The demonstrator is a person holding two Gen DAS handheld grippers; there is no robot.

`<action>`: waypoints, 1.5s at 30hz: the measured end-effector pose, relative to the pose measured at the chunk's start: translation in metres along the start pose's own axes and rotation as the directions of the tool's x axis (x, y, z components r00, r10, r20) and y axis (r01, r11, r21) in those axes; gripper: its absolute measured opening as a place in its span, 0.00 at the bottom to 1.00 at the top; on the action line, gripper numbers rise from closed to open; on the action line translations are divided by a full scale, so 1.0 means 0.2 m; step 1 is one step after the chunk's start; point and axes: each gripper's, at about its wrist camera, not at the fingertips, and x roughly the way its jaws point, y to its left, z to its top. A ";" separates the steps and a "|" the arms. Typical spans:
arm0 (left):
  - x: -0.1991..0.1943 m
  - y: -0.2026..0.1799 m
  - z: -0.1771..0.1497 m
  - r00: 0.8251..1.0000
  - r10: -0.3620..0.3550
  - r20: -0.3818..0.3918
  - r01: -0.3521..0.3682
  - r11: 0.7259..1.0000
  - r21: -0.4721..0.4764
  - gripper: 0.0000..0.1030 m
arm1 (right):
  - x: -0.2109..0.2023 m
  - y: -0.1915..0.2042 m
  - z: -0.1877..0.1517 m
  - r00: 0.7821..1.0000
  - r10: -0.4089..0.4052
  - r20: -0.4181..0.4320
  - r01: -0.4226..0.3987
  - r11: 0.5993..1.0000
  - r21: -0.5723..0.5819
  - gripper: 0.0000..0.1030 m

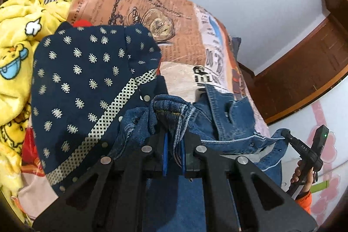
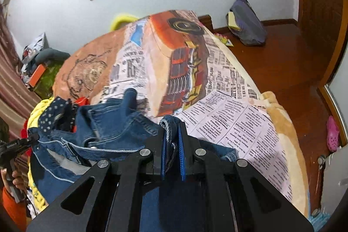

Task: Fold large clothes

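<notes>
Both grippers hold the jeans (image 1: 228, 121) up over the bed (image 2: 228, 114), so this looks like the lift-and-spread step before any fold is laid. The left gripper (image 1: 174, 145) has its fingers pinched narrow on a bunched denim hem or waistband; the right gripper (image 2: 173, 140) is likewise clamped on a folded denim edge. The jeans hang between them, above the near end of the bed, still crumpled. The next move probably calls for drawing the two grips apart and lowering the denim flat onto the bed.

The left view alone shows the navy dotted garment (image 1: 87, 90) just beside the jeans and the yellow fleece (image 1: 15, 40) beyond it. The right view alone shows the bare stretch of bed past the jeans, where they could be laid.
</notes>
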 end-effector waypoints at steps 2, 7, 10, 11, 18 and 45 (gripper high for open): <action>0.04 0.00 0.01 1.000 0.021 0.000 -0.021 1.000 0.015 0.09 | 0.05 -0.03 0.01 1.000 -0.001 -0.011 0.001 1.000 0.019 0.08; 0.10 -0.06 0.01 0.993 0.117 0.003 -0.117 0.986 0.117 0.12 | 0.08 -0.09 0.07 0.992 -0.126 0.012 0.125 0.992 0.024 0.09; 0.08 -0.10 0.02 0.990 0.139 -0.010 -0.136 0.978 0.161 0.13 | 0.01 -0.13 0.09 0.995 -0.102 0.024 0.101 0.994 0.041 0.09; 0.05 -0.12 0.03 0.991 0.133 -0.008 -0.130 0.976 0.172 0.15 | -0.04 -0.12 0.09 0.995 -0.098 0.036 0.097 0.995 0.021 0.09; -0.14 -0.18 0.09 0.979 0.155 0.129 -0.176 0.970 0.167 0.66 | -0.16 0.10 -0.02 0.995 -0.087 0.039 0.093 0.979 -0.182 0.09; 0.38 -0.40 -0.25 0.952 0.288 -0.108 -0.188 0.823 0.537 0.78 | 0.35 0.55 -0.25 0.958 -0.031 -0.284 -0.061 0.949 -0.310 0.39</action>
